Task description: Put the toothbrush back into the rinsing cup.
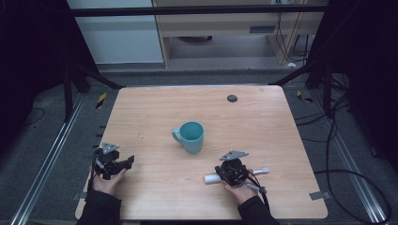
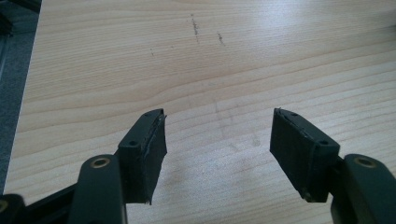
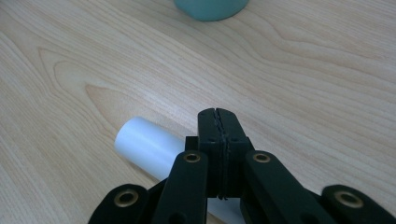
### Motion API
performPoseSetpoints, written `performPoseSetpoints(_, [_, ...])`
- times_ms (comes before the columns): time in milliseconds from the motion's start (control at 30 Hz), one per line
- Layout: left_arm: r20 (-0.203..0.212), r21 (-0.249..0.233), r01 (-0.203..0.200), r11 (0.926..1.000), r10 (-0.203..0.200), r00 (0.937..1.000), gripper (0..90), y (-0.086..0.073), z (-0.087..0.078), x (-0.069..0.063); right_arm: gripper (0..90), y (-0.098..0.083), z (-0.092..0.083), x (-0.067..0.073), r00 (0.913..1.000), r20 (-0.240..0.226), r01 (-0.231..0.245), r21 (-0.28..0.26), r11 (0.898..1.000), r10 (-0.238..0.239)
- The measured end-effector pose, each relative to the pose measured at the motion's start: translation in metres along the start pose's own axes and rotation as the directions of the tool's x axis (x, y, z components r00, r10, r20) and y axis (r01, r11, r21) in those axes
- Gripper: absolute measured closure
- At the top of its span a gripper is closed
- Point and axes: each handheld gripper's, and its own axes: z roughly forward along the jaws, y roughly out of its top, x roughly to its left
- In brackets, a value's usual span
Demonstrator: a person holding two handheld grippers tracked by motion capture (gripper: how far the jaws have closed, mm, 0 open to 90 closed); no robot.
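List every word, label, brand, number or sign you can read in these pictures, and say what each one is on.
None can be read.
Mug: plain teal, no print on the side that shows.
White tube: blank where it shows.
Table: a few dark scratch marks, not writing.
Grippers, left and right: plain black, no marking.
Yellow-and-black striped tape on the floor: a hazard pattern, no text.

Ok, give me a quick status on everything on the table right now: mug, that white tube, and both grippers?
Mug: upright on the table, handle toward the left, looks empty.
White tube: lying on its side on the table, under the right gripper.
Left gripper: jaws open, nothing between them, over bare wood.
Right gripper: jaws shut together, above the tube, not clamped on it.
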Motion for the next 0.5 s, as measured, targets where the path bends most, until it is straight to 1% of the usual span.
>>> performPoseSetpoints(233, [0.0, 0.001, 0.0, 1.0, 0.0, 1.0, 35.2, -0.0001, 0.0, -0.0001, 89.4, -0.0048, -0.0039, 0.0007, 1.0, -0.005, 0.004, 0.015, 1.0, -0.003])
performPoseSetpoints(267, [0.0, 0.002, 0.0, 1.0, 0.0, 1.0, 35.2, -0.0001, 0.0, -0.0001, 89.3, -0.0056, -0.0046, 0.0004, 0.9999, -0.004, 0.01, 0.015, 1.0, -0.01])
performPoseSetpoints(500, [0.0, 0.003, 0.0, 1.0, 0.0, 1.0, 35.2, -0.0001, 0.0002, -0.0001, 89.0, -0.0095, -0.0102, 0.0002, 0.9999, -0.008, 0.008, 0.017, 1.0, -0.008])
